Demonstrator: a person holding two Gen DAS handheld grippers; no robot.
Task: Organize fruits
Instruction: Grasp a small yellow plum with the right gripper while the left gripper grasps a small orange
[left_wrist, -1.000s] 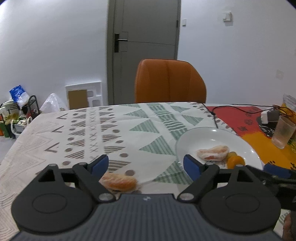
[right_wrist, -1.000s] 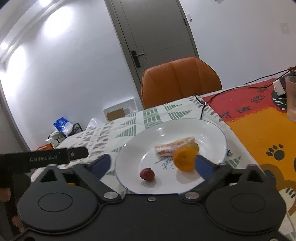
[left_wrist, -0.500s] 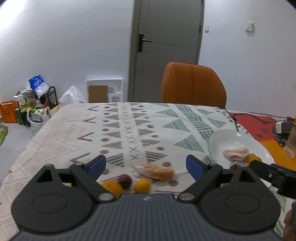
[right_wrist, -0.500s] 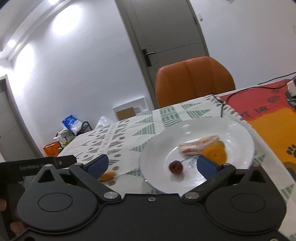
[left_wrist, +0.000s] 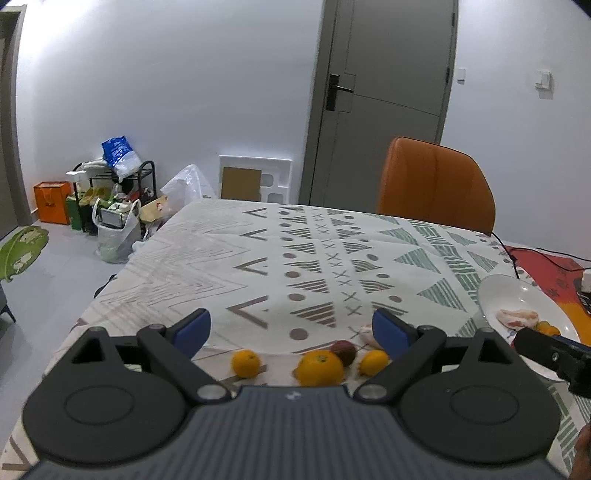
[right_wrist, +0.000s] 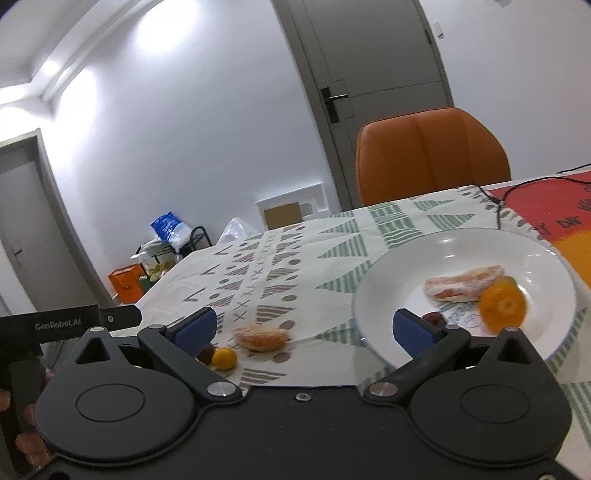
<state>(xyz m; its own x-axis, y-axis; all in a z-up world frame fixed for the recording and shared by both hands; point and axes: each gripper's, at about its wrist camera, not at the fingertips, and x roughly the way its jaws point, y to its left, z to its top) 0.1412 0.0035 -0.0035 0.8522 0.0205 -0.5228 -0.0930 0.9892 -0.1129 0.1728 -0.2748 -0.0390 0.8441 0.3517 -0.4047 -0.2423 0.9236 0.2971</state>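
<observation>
- Left gripper (left_wrist: 291, 328): jaws spread wide, empty, above loose fruit at the table's near edge.
- Right gripper (right_wrist: 303, 326): jaws parted, empty.
- Large orange (left_wrist: 320, 368) lies beside a dark red fruit (left_wrist: 344, 351); white plate (left_wrist: 517, 295) at the right edge.
- Advice: centre on one fruit, clear of neighbours, then close gently.

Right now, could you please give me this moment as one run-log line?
left gripper: open, empty | right gripper: open, empty | white plate: peeled segment, orange | tablecloth: loose fruits near left fingers

"genrobot.ai" on left claw (right_wrist: 66, 325)
</observation>
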